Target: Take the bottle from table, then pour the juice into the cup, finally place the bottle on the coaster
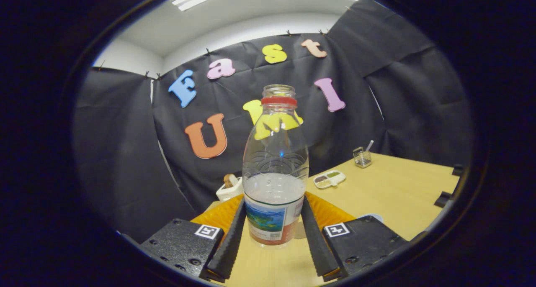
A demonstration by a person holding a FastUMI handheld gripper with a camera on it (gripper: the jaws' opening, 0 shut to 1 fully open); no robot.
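A clear plastic bottle stands upright between my fingers. Its cap is off, a red ring sits round its neck, and a colourful label wraps its lower part. Pale liquid fills roughly its lower third. My gripper is shut on the bottle, one finger pressing each side of the label. The bottle's base is low over the wooden table; I cannot tell whether it touches. Just behind the bottle lies an orange ribbed round thing, spreading out past both fingers. A pale round rim peeks out beside the right finger.
Beyond the bottle, near the black cloth wall, a white box holds something brown. A small white divided tray and a clear container with a stick in it stand further right. Black clamps grip the table's right edge.
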